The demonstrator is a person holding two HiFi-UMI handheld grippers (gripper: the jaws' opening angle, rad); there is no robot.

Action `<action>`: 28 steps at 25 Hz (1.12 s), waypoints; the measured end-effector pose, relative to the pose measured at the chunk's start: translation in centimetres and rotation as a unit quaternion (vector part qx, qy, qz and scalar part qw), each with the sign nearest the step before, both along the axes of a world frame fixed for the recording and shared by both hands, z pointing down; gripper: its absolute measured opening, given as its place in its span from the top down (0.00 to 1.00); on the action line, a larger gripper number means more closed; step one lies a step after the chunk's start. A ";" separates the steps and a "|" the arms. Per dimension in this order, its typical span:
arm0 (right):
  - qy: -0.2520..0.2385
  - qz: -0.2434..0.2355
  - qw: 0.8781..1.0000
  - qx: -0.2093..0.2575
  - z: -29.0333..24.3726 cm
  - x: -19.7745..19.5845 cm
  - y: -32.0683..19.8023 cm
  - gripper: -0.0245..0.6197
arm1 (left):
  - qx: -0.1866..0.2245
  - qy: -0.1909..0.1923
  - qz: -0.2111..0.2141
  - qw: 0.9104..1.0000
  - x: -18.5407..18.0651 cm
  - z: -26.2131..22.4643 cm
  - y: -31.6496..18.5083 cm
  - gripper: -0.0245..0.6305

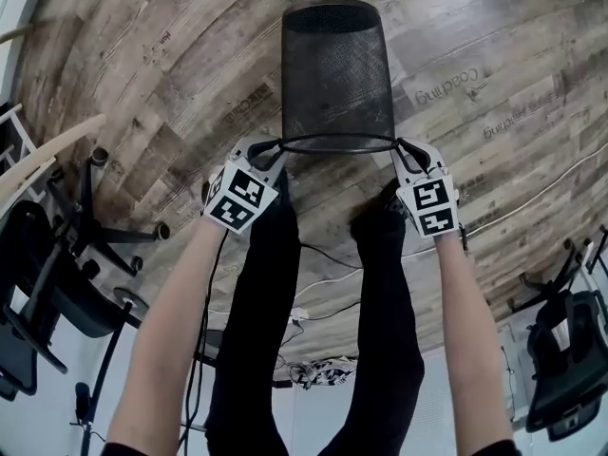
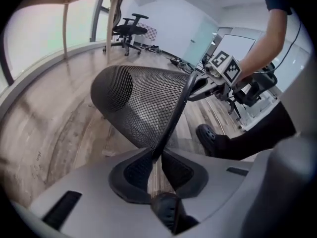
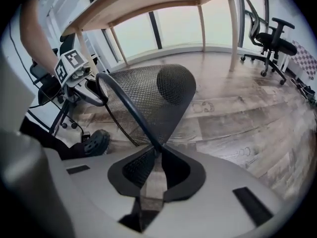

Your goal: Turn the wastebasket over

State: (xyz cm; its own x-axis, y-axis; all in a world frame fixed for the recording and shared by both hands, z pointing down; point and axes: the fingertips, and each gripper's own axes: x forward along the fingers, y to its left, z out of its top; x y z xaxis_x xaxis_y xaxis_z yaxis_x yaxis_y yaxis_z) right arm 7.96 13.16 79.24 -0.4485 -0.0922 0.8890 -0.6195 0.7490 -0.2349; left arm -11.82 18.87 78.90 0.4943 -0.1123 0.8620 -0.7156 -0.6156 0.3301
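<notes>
Holding the wastebasket [image 1: 337,74] by its rim [image 1: 337,143] from both sides, so this looks like roughly the halfway point of the flip. The left gripper [image 1: 274,148] is pinched shut on the rim wire at the left edge, and the right gripper [image 1: 405,148] is doing the same on the opposite edge. Each gripper view shows the dark pads squeezed right onto that thin ring, with a bit of mesh caught in there too.

The basket itself is tipped over on its side. Its open mouth faces back toward the person's legs, and its closed base [image 1: 331,12] points away across the wood floor [image 1: 142,65]. It looks like it's lifted off the boards rather than resting on them, though I can't say that for sure.

So my read: grab is done, tilt is partly done. What's left is rotating it the rest of the way until it's fully inverted, setting it down, and letting go. Both grips look even, so it shouldn't twist.
</notes>
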 end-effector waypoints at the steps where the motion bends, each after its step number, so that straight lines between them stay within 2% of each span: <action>1: 0.004 0.005 1.000 -0.004 0.7 0.4 0.4 0.87 | -0.002 -0.002 0.010 1.000 0.4 0.6 0.6 0.86; 9: 0.045 0.044 0.998 -0.007 4.5 3.2 1.3 0.86 | -0.003 -0.024 0.082 0.996 3.2 3.9 3.5 0.85; 14: 0.054 0.072 0.996 -0.001 4.2 4.4 0.9 0.85 | 0.000 -0.026 0.095 0.995 4.1 4.0 3.7 0.85; 17: 0.065 0.105 0.992 0.006 2.7 6.5 0.4 0.75 | 0.004 -0.030 0.105 0.994 4.4 3.9 3.3 0.85; 20: 0.052 0.172 0.984 0.007 -0.5 7.8 -0.5 0.61 | 0.003 -0.028 0.105 0.994 4.9 3.4 3.3 0.85; 22: 0.024 0.221 0.975 0.007 -3.0 7.2 -1.9 0.55 | 0.005 -0.023 0.101 0.995 5.5 3.0 3.2 0.85; 24: -0.010 0.245 0.970 0.000 -5.0 5.0 -3.0 0.50 | 0.009 -0.019 0.095 0.995 5.9 2.7 3.0 0.86; 26: -0.031 0.231 0.972 -0.025 -5.6 1.6 -3.0 0.47 | 0.013 -0.016 0.091 0.996 6.2 2.4 2.7 0.86; 28: -0.020 0.200 0.978 -0.053 -4.8 -1.2 -2.0 0.43 | 0.014 -0.012 0.092 0.996 6.5 2.2 2.5 0.86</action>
State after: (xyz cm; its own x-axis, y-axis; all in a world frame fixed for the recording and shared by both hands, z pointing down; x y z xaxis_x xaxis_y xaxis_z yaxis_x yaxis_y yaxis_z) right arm 6.78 11.12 74.48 -0.4303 -0.1758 0.8854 -0.8465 0.4192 -0.3281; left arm -5.30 21.40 81.10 0.4871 -0.0453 0.8722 -0.5978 -0.7453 0.2952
